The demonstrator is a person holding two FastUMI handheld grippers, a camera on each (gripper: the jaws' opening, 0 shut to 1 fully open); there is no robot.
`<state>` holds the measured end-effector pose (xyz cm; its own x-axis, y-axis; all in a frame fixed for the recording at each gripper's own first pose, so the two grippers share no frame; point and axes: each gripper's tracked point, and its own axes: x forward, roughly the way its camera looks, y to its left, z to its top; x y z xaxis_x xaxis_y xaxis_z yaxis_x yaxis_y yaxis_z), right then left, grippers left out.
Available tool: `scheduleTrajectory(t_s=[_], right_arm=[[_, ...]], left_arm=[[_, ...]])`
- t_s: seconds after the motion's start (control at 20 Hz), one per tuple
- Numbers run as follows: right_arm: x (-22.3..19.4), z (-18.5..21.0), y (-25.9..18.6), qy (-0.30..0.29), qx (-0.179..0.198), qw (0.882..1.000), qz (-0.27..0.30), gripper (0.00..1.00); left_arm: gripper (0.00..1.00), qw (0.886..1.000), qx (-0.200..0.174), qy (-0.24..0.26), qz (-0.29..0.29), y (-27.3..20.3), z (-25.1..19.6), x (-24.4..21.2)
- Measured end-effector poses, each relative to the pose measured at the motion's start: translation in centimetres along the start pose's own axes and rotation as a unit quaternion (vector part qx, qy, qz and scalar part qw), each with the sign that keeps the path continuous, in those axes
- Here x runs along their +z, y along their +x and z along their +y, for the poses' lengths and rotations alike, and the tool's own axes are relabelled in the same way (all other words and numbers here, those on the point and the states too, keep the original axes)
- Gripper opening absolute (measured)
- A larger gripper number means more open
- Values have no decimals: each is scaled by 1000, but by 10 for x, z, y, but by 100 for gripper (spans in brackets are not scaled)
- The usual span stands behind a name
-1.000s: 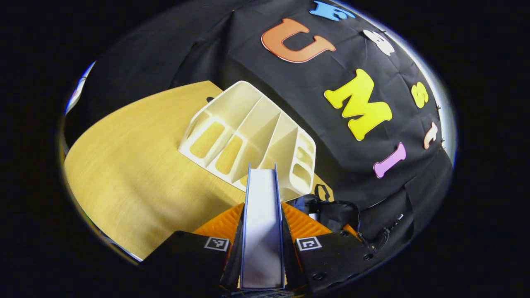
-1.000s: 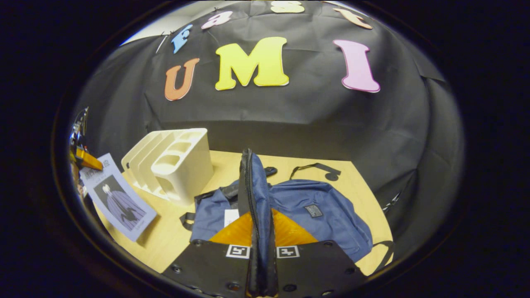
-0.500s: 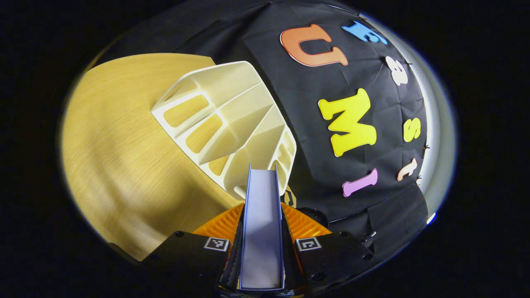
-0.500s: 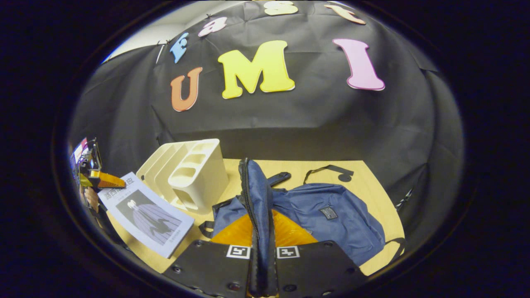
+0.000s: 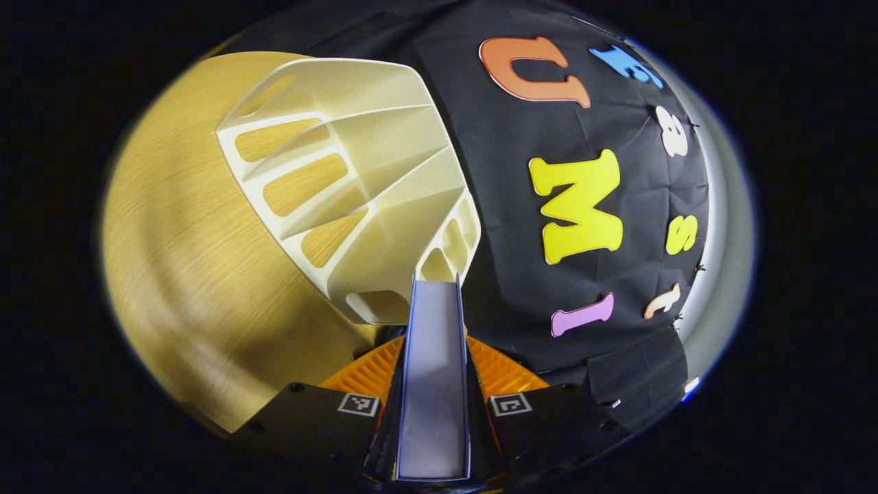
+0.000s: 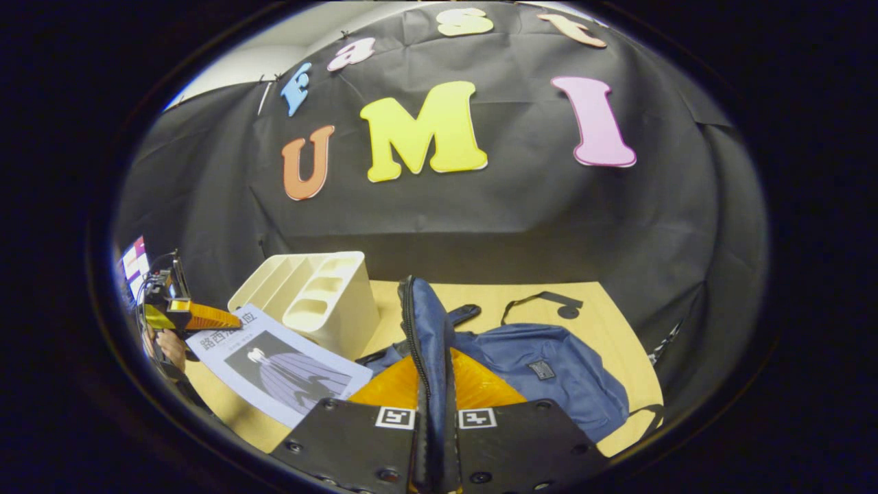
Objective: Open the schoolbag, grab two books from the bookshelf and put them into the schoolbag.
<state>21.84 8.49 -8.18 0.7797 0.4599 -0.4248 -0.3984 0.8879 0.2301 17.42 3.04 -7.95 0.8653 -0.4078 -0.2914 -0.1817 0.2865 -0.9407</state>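
My left gripper [image 5: 433,357] is shut on a pale lilac book [image 5: 433,370], seen edge-on between its fingers. In the right gripper view that book [image 6: 285,363] is held flat, cover up, by the left gripper [image 6: 199,317] at the lower left, its far corner close to the bag. The cream bookshelf [image 5: 350,185] with its empty slots lies just beyond the book. My right gripper [image 6: 434,384] is shut on the zipped rim of the blue schoolbag [image 6: 549,370] and holds that flap up; the bag lies on the wooden table [image 6: 603,309]. The bookshelf [image 6: 315,302] stands left of the bag.
A black strap [image 6: 542,302] of the bag trails on the table behind it. The booth's black cloth wall [image 6: 480,206] rises right behind the table. A hand [image 6: 168,346] holds the left gripper at the far left.
The left gripper has swung the book from near upright to flat and carried it toward the bag. The bookshelf looms larger in the left gripper view. The right gripper keeps the flap raised.
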Motion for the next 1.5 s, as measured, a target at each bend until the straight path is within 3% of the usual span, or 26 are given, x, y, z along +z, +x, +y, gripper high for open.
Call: scheduleTrajectory(t_s=[0.35, 0.4, 0.75, 1.0, 1.25, 1.5], right_arm=[[9, -4, -3, 5, 16, 1000, -14, 8], [10, -4, -3, 8, 19, 1000, -16, 12], [14, -16, -4, 13, 32, 999, -24, 8], [19, -28, -8, 10, 27, 999, -32, 8], [28, -28, -15, -5, 27, 999, -41, 8], [32, -21, -24, -11, 32, 998, -54, 8]], left_arm=[[45, 1000, -7, 2, -22, 34, -26, -20], [45, 1000, -4, 2, -23, 38, -28, -24], [45, 999, 25, 33, -34, 66, -20, -54], [45, 992, 50, 104, -44, 78, -6, -88], [45, 988, 56, 143, -36, 96, 2, -125], [46, 984, 56, 163, -52, 112, 7, -132]])
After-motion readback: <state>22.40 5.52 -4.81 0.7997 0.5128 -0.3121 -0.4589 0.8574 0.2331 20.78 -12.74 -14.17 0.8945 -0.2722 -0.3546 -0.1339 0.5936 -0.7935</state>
